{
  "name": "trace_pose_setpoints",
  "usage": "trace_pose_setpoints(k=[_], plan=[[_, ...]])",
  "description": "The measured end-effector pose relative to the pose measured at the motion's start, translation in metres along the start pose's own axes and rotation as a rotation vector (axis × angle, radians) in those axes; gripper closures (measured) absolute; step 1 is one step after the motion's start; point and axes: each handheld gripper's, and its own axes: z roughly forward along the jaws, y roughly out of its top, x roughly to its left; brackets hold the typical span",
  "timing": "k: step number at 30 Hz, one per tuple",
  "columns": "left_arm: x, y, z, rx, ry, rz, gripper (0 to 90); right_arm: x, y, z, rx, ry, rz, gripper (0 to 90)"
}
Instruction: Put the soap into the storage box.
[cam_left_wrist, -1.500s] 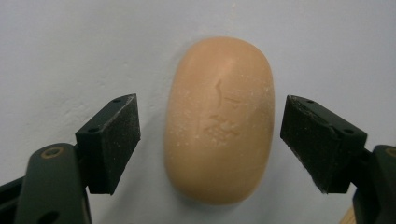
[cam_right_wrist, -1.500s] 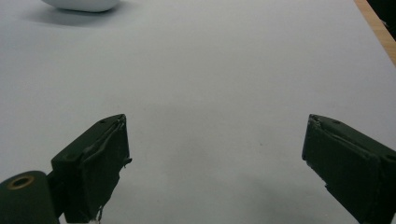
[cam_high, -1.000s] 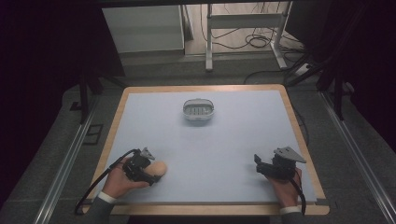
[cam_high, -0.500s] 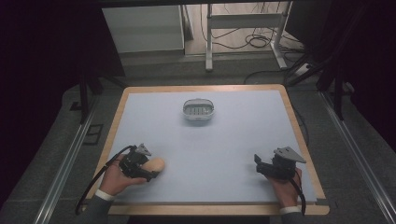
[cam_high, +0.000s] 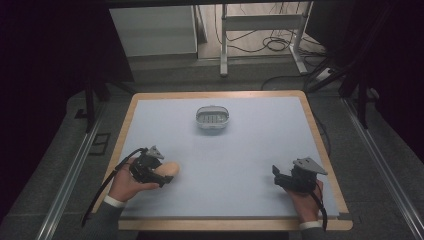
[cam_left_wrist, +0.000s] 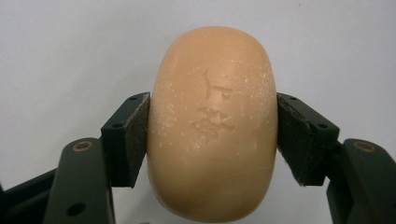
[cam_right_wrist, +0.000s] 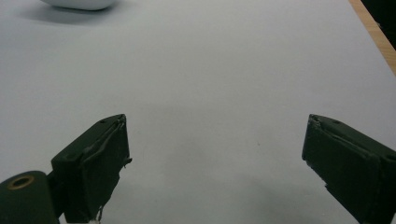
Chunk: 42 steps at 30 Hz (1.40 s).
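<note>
The left gripper (cam_high: 159, 175) has its jaws clamped on a tan soap bar (cam_left_wrist: 212, 126), near and left of the white dish (cam_high: 212, 119) — perhaps a soap dish — on the pale surface (cam_high: 250, 150). The right gripper (cam_right_wrist: 215, 165), nearer and right of the dish, holds its jaws wide apart.

soap (cam_left_wrist: 212, 130): bottom cut off by my left view's edge, stamped marks too faint to read | dish (cam_right_wrist: 79, 3): only a sliver shows in my right view
</note>
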Motion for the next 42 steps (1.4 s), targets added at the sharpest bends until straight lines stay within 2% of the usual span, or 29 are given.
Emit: trace_pose_setpoints(k=[8, 26, 42], plan=[[-0.001, 0.009, -0.001, -0.005, 0.004, 0.014, 32.1, 0.0, 0.0, 0.0, -0.001, -0.002, -0.001, 7.5], [0.008, 0.014, -0.002, -0.021, 0.011, -0.009, 32.1, 0.001, 0.0, 0.0, -0.001, -0.008, -0.005, 7.5], [0.01, 0.02, -0.005, -0.023, 0.019, -0.001, 32.1, 0.002, 0.0, 0.0, 0.001, -0.015, -0.009, 7.6]])
